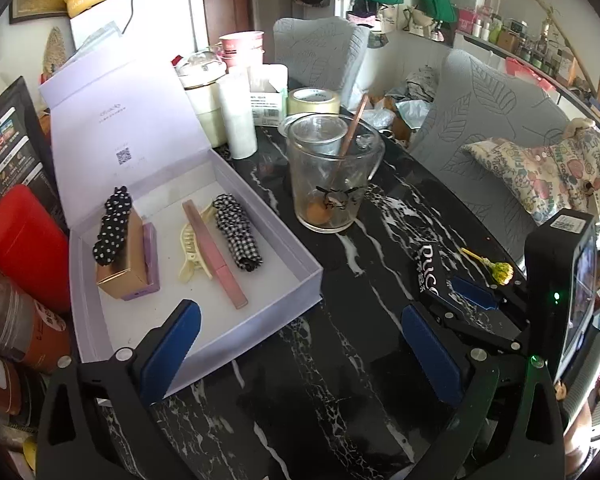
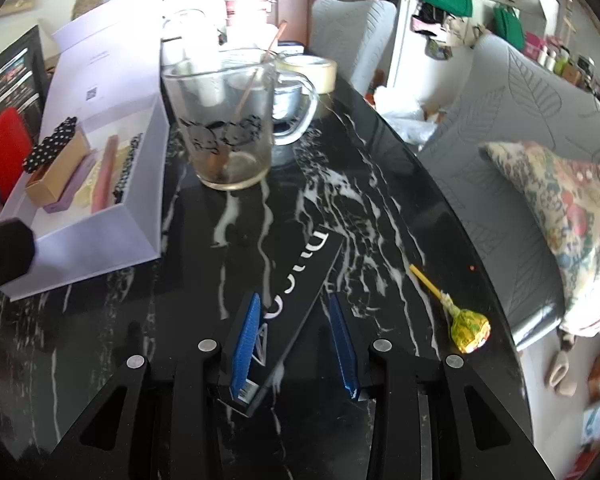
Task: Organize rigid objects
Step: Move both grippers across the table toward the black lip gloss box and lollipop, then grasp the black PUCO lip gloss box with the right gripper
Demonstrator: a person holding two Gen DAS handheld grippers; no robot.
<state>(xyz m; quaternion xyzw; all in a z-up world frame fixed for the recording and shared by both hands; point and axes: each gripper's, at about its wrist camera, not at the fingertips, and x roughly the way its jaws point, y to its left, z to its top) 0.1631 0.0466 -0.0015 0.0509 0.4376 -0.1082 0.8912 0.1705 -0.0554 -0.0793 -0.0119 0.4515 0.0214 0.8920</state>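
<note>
- Your left gripper [image 1: 300,356] hovers over the black marble table [image 1: 340,420] with its blue pads spread wide and nothing between them; its left finger stands over the near corner of the lavender box [image 1: 300,284].
- Your right gripper [image 2: 298,344] straddles the near end of the long black carton [image 2: 300,280], which lies flat on the table. The left pad [image 2: 246,344] sits against the carton's edge; the right pad stands just clear of it, so you cannot tell whether the jaws pinch it.
- The open lavender box holds a tan box [image 1: 120,256] topped by a dotted hair tie [image 1: 114,224], a cream claw clip [image 1: 192,252], a pink stick [image 1: 214,252] and a checked scrunchie [image 1: 236,236].
- A glass mug [image 1: 328,176] stands beyond the carton; a lollipop [image 2: 466,330] lies to its right.
</note>
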